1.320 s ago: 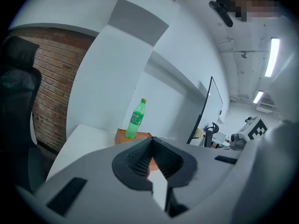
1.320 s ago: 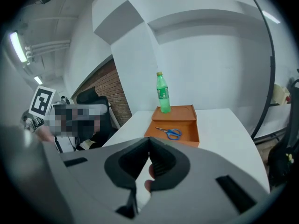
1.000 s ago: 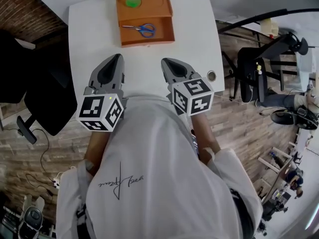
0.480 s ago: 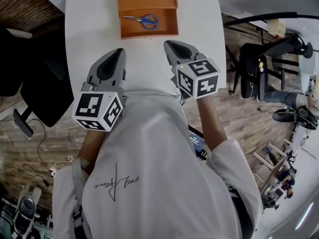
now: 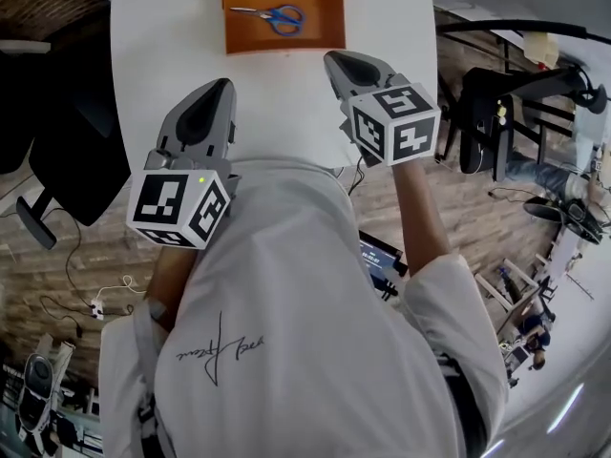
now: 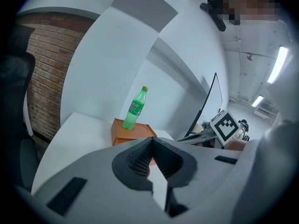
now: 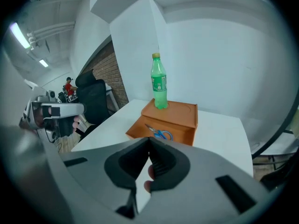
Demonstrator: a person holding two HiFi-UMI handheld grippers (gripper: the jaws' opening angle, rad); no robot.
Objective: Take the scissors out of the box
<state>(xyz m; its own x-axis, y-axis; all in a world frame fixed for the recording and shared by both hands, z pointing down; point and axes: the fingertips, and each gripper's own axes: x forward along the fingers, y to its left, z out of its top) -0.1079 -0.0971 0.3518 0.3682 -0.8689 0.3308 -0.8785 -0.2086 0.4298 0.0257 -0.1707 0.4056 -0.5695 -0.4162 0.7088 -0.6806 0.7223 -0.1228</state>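
From where I'm standing, the scissors (image 5: 275, 16) are lying flat in the open front tray of the orange box (image 5: 325, 32), at twelve o'clock on the white table (image 5: 162, 55). Their blue handles are pointing toward three o'clock and their blades toward nine. A green bottle (image 7: 159, 82) is standing upright on the box's raised part, just beyond the tray at twelve.

The right gripper (image 5: 334, 58) is hovering over bare table at about five o'clock from the box. Its claw is pressed together with nothing in it. The left gripper (image 5: 221, 85) is hanging near seven o'clock from the box, likewise closed and empty.

Trouble looks likeliest at the pick itself. The claw is going to have to spread first, or it will just be shoving the scissors along the tray floor. Lying flat and thin, they may be slipping out of a pinch or swinging if caught by one handle loop. A reach going too deep could be bumping the bottle over, and pushing on the tray wall might be sliding the whole box.
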